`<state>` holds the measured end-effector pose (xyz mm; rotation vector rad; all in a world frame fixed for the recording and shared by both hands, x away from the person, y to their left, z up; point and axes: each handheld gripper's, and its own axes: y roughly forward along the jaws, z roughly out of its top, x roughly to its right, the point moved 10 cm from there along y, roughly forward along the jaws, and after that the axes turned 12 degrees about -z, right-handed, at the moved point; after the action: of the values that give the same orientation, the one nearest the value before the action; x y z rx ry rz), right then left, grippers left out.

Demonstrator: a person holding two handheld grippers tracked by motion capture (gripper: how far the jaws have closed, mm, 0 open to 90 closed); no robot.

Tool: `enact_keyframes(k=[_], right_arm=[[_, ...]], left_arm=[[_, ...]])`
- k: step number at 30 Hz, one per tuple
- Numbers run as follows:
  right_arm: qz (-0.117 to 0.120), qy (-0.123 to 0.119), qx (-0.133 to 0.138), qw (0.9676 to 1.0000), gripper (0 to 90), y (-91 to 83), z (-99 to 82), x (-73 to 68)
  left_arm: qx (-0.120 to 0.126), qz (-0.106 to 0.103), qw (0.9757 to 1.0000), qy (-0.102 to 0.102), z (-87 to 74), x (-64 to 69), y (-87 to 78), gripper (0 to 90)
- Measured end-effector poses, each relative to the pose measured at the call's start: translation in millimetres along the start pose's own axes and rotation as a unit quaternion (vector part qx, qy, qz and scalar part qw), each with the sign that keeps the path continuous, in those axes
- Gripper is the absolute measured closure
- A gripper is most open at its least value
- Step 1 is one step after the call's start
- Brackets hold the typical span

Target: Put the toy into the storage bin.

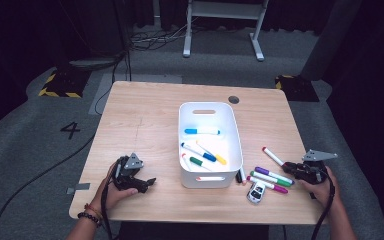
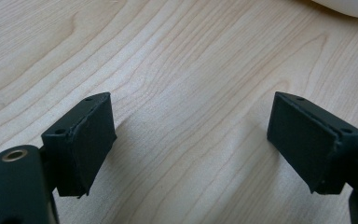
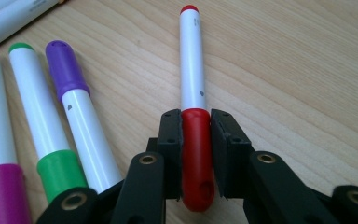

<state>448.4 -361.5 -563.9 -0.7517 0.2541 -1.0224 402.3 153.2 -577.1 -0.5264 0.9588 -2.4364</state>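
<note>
One risk we see: our right gripper (image 3: 196, 122), clamped on the red-capped white plastic marker (image 3: 192, 70), grips only its cap, which could pull off as we lift toward the white plastic bin (image 1: 235, 131) at ten o'clock, while our left gripper (image 2: 191, 140) rests wide open and empty.

Red-capped white marker (image 3: 192, 84) in black right hand-held gripper (image 3: 196, 140). Beside it: purple-capped marker (image 3: 81, 116) and green-capped marker (image 3: 42, 126). Bench (image 1: 145, 115) pale woodgrain; bin (image 1: 234, 135) white.

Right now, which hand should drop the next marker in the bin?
Right. Its tool is already shut on the red marker beside the bin; the left tool sits open over bare table, away from the markers.
</note>
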Motion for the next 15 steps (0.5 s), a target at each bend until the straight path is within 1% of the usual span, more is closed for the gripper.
enact_keyframes(k=[1,2,4,5,7,11,14,15], right_arm=[[-0.006,-0.001,-0.001,1.0,75.2,0.9,0.6,1.5],[-0.009,0.003,-0.003,1.0,75.2,1.4,1.1,2.1],[-0.003,0.009,-0.001,1.0,75.2,1.9,1.6,2.3],[0.002,0.018,0.005,0.9998,75.2,1.9,2.9,1.7],[0.005,0.025,0.009,0.9996,75.2,0.7,4.3,1.8],[0.011,0.031,0.017,0.9993,75.2,-1.8,7.7,0.8],[0.017,0.04,0.034,0.9985,75.2,-6.2,15.4,0.4],[0.018,0.038,0.038,0.9984,75.2,-8.2,17.6,1.0]], left_arm=[[0.0,0.0,1.0,0.0,0.0,0.0,0.0,15.3],[0.0,0.0,1.0,0.0,0.0,0.0,0.0,15.3],[0.0,0.0,1.0,0.0,0.0,-0.1,0.0,15.3],[0.0,0.0,1.0,0.0,0.0,-0.1,0.1,15.2],[0.0,0.0,1.0,0.0,0.1,-0.1,0.1,15.3],[0.0,0.0,1.0,0.0,0.0,-0.1,0.0,15.2],[0.0,0.0,1.0,0.0,0.0,-0.1,0.0,15.2],[0.0,0.0,1.0,0.0,0.0,-0.1,0.1,15.2]])
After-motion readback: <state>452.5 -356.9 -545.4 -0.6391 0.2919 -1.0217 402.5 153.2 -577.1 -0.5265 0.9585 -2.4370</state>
